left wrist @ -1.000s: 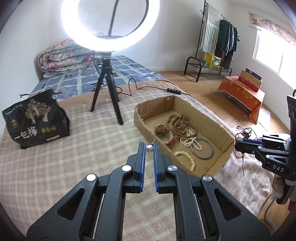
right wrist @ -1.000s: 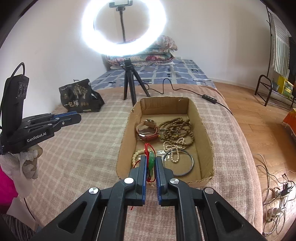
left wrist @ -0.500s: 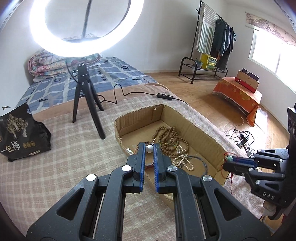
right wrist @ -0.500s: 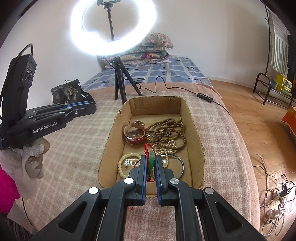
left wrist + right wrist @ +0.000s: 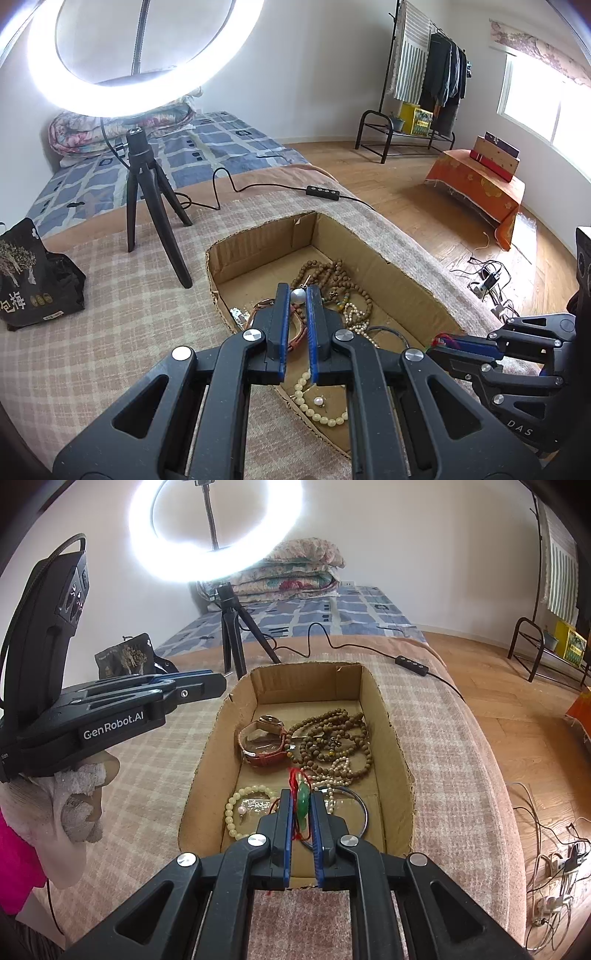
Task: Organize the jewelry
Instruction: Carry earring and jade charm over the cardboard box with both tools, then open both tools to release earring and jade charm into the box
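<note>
Both your grippers have slid in over the box (image 5: 391, 738); left gripper (image 5: 297, 295) pinches a silver bead (image 5: 297, 294); right gripper (image 5: 302, 806) grips a green pendant (image 5: 303, 802); beads (image 5: 332, 738), watch (image 5: 264, 744) and bangle (image 5: 360, 812) already lie inside; these two remain to drop.

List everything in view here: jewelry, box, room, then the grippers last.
cardboard box: one, brown, open, on the checked blanket
brown bead strands: a tangle, inside the box, far half
watch: one, reddish-brown strap, left of the beads
cream bead bracelet: one, box's near left
metal bangle: one, box's near right
ring light: one, lit, on a black tripod behind the box
black bag: one, on the blanket
clothes rack: one, by the wall
left gripper: shut on a silver bead
right gripper: shut on a green pendant with red cord
</note>
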A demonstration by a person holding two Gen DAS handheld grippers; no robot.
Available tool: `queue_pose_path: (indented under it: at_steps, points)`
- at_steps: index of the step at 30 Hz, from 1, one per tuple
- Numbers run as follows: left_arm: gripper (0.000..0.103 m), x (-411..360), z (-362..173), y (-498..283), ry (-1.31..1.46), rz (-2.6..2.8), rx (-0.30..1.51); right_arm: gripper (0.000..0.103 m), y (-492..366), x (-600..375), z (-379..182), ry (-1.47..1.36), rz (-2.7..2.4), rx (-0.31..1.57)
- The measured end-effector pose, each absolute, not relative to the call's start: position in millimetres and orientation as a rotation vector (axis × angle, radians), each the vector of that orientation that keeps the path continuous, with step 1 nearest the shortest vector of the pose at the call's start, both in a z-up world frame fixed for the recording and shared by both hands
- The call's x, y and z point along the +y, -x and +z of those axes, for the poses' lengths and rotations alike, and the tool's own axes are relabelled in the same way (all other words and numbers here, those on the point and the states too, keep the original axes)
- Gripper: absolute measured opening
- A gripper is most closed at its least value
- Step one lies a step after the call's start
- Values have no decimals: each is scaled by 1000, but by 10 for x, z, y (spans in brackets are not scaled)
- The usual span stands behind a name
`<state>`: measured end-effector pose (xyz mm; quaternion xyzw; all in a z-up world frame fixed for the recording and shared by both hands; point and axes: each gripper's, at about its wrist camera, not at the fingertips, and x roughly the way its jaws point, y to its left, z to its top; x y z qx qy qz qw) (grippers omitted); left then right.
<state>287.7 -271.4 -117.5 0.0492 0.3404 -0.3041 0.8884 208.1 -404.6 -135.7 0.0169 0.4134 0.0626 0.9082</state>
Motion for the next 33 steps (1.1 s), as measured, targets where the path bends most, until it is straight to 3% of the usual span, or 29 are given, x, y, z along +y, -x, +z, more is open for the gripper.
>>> queue_pose_path:
  at_steps: [2,4,6,7,8,10,12,15,17,22,27,33]
  points:
    - [7,-2709,-1166,-2880,-101,-629,706,11,-2084,-4046,-1359,-38,131,853]
    - [7,-2708,-1161,-2880,-104,-624,706,26,-2078,-4038,-1349,-38,125,846]
    - [7,-2711,-1160,-2895,-103,-621,707,28,-2068,-4024,-1338,-32,124,842]
    - [10,-2708,-1156,-2893,-104,-619,706,30,-2064,-4013,-1332,-26,120,841]
    - [26,-2714,-1158,-2897,-105,-617,706,33,-2065,-4007,-1332,-21,117,841]
    - [46,-2711,-1141,-2883,-99,-618,697,56,-2056,-3987,-1325,-8,105,837]
    - [47,-2700,-1120,-2865,-102,-612,680,69,-2033,-3974,-1310,1,87,824]
    - [52,-2703,-1112,-2857,-117,-600,679,80,-2023,-3972,-1297,4,68,819]
    - [67,-2680,-1099,-2854,-107,-595,675,86,-2012,-3971,-1299,4,54,818]
    - [70,-2628,-1057,-2839,-94,-577,671,102,-1978,-3951,-1287,24,-5,818]
    - [80,-2572,-1000,-2777,-100,-556,651,103,-1922,-3941,-1210,23,-63,803]
    - [80,-2495,-871,-2691,-108,-535,634,103,-1862,-3916,-1105,32,-88,796]
